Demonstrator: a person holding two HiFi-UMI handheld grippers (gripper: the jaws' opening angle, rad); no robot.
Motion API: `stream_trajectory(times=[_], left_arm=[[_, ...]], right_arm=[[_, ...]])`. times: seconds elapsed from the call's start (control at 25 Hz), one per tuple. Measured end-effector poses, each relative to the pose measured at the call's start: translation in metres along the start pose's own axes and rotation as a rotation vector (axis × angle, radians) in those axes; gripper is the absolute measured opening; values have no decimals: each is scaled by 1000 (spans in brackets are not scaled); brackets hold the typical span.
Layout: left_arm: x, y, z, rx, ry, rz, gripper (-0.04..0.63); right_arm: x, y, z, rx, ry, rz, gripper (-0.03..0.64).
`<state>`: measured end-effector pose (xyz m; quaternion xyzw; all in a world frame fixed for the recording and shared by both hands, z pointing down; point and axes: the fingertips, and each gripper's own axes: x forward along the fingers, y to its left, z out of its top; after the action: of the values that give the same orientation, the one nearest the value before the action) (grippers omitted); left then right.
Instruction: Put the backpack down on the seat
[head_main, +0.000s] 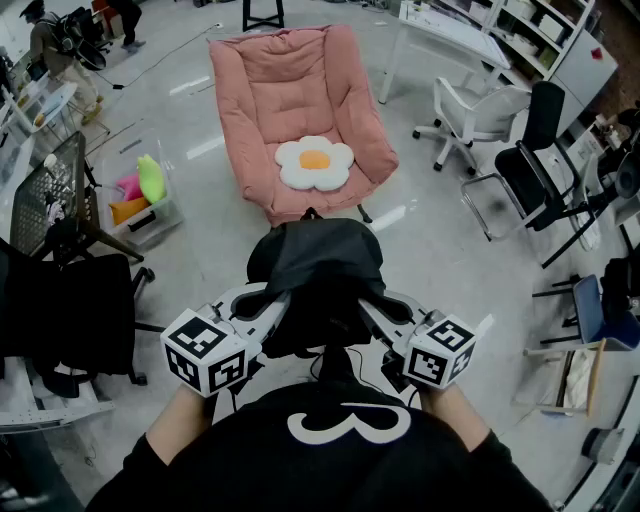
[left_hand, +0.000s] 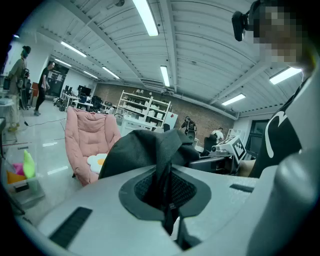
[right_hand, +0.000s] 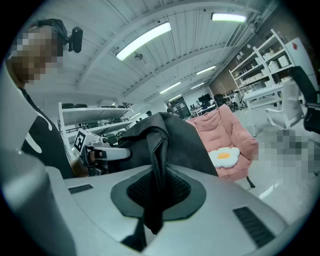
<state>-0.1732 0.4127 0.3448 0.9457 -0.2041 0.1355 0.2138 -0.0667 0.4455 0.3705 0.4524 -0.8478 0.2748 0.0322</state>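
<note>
1. Glossy grey workshop floor (head_main: 200, 230) spreads out below, with a white office chair (head_main: 468, 108) and a black chair (head_main: 530, 165) off to the right.
2. A clear bin (head_main: 140, 205) holding bright soft items stands on the floor at the left.
3. A pink padded seat (head_main: 300, 100) stands ahead, with a fried-egg-shaped cushion (head_main: 314, 163) lying on it.
4. The black backpack (head_main: 318, 262) hangs in the air between the person and the seat, just short of its front edge and not touching it.
5. The left gripper (head_main: 265, 303) is clamped tight on a strip of the backpack's black fabric, possibly a strap; the fold makes it hard to tell.
6. The right gripper (head_main: 375, 305) is pinched the same way on the bag's other side, with dark material bunched between its pads.
</note>
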Motion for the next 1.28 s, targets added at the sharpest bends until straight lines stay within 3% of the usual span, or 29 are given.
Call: stream_trajectory(times=[0.76, 1.28], left_arm=[[91, 51, 48, -37, 12, 92, 11], [178, 85, 91, -36, 14, 115, 11]], right_arm=[[44, -103, 57, 11, 24, 85, 32], [61, -191, 105, 11, 9, 104, 32]])
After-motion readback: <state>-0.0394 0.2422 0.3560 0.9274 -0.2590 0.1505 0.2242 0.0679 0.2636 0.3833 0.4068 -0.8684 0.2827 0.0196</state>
